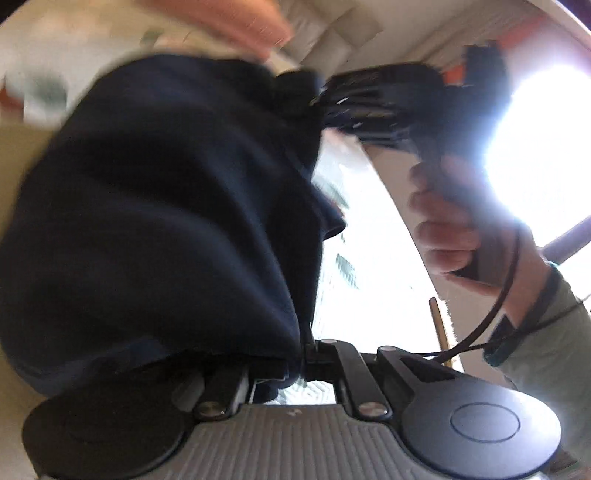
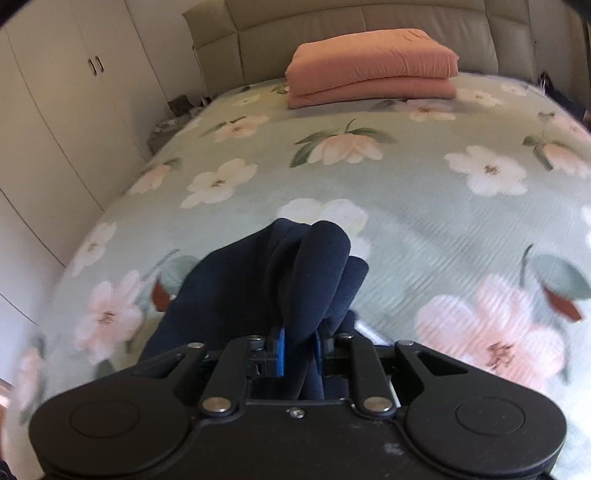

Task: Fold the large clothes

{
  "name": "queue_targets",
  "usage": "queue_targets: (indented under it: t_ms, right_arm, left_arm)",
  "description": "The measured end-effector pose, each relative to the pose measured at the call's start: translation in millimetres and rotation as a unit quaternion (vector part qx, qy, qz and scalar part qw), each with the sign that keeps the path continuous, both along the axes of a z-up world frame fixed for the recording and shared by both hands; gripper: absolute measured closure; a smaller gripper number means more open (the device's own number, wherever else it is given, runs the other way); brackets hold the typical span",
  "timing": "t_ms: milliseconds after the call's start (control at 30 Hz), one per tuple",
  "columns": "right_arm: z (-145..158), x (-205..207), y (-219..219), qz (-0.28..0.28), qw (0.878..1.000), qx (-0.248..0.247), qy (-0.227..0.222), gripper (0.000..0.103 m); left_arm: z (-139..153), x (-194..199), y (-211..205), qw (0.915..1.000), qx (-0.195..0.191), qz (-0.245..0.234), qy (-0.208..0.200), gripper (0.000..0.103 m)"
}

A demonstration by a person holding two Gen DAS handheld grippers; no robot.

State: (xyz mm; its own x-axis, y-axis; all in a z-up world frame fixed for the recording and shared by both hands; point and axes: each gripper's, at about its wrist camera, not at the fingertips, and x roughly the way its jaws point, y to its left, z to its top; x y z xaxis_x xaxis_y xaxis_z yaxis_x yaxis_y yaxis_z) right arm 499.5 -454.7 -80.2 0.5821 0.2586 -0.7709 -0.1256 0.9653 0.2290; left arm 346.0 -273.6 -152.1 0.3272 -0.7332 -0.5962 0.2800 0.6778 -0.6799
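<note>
A large navy garment (image 1: 159, 206) hangs bunched between both grippers. In the left wrist view it fills the left half and runs down into my left gripper (image 1: 295, 363), which is shut on its edge. At the top right of that view the right gripper (image 1: 314, 99) pinches the cloth's other end, held by a hand (image 1: 443, 229). In the right wrist view my right gripper (image 2: 299, 350) is shut on a thick fold of the navy garment (image 2: 295, 273), its blue pads (image 2: 280, 350) pressed on the cloth, above the floral bedspread (image 2: 424, 221).
A folded salmon-pink blanket (image 2: 369, 70) lies at the head of the bed against a beige padded headboard (image 2: 332, 26). White wardrobe doors (image 2: 55, 110) stand along the left. A bright window (image 1: 535, 147) glares in the left wrist view.
</note>
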Motion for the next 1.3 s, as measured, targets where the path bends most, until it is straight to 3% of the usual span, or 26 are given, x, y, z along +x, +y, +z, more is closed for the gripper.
queue_targets:
  t_ms: [100, 133, 233, 300, 433, 533, 633, 700, 800, 900, 933, 967, 1033, 1167, 1233, 1300]
  right_arm:
    - [-48, 12, -1, -0.017, 0.997, -0.035, 0.060, 0.083]
    - [-68, 13, -1, -0.030, 0.995, -0.045, 0.078, 0.083]
    - [-93, 11, -2, -0.050, 0.994, -0.045, 0.089, 0.067]
    - [-84, 6, -10, -0.058, 0.995, -0.029, 0.080, 0.056]
    - [-42, -17, -34, -0.073, 0.996, -0.016, 0.050, 0.055]
    - [-4, -50, -27, -0.042, 0.998, -0.041, 0.008, 0.055]
    - [14, -87, 7, 0.000, 0.999, -0.031, -0.020, 0.076]
    - [8, -102, 37, 0.028, 0.999, -0.023, -0.016, 0.091]
    - [-17, -118, 72, 0.057, 0.998, -0.036, 0.005, 0.092]
    - [-80, -130, 88, 0.070, 0.989, -0.101, 0.082, 0.093]
    - [-101, -133, 84, 0.066, 0.984, -0.121, 0.116, 0.099]
    - [-116, -139, 74, 0.056, 0.985, -0.110, 0.124, 0.103]
    - [-109, -146, 57, 0.043, 0.989, -0.076, 0.117, 0.103]
    - [-89, -139, 40, 0.006, 0.987, -0.113, 0.114, 0.103]
    - [-68, -135, 31, -0.009, 0.990, -0.115, 0.084, 0.103]
    - [-41, -125, 33, 0.004, 0.990, -0.140, 0.019, 0.101]
  left_arm:
    - [-44, 4, -2, 0.9979, 0.028, 0.005, 0.057, 0.097]
    - [-58, 4, 0, 0.9966, 0.017, 0.002, 0.081, 0.097]
    - [-66, -1, 6, 0.9959, 0.013, -0.002, 0.090, 0.095]
    - [-51, -9, 12, 0.9973, 0.009, -0.032, 0.066, 0.094]
    - [3, -39, 30, 0.9877, 0.013, -0.155, 0.016, 0.095]
    - [51, -47, 56, 0.9843, 0.013, -0.173, -0.029, 0.095]
    - [90, -30, 79, 0.9879, 0.014, -0.120, -0.097, 0.095]
    - [97, -8, 81, 0.9868, 0.011, -0.089, -0.134, 0.095]
    - [69, 19, 67, 0.9876, 0.014, -0.089, -0.128, 0.095]
    - [11, 26, 63, 0.9817, 0.090, -0.142, -0.090, 0.099]
    - [0, 23, 74, 0.9805, 0.108, -0.144, -0.079, 0.100]
    - [-9, 19, 82, 0.9829, 0.103, -0.137, -0.066, 0.100]
    - [-13, 21, 97, 0.9906, 0.062, -0.115, -0.040, 0.100]
    - [-3, 10, 91, 0.9882, 0.078, -0.117, -0.062, 0.100]
    - [0, -2, 90, 0.9862, 0.083, -0.129, -0.063, 0.100]
    - [-4, -6, 93, 0.9863, 0.089, -0.126, -0.059, 0.100]
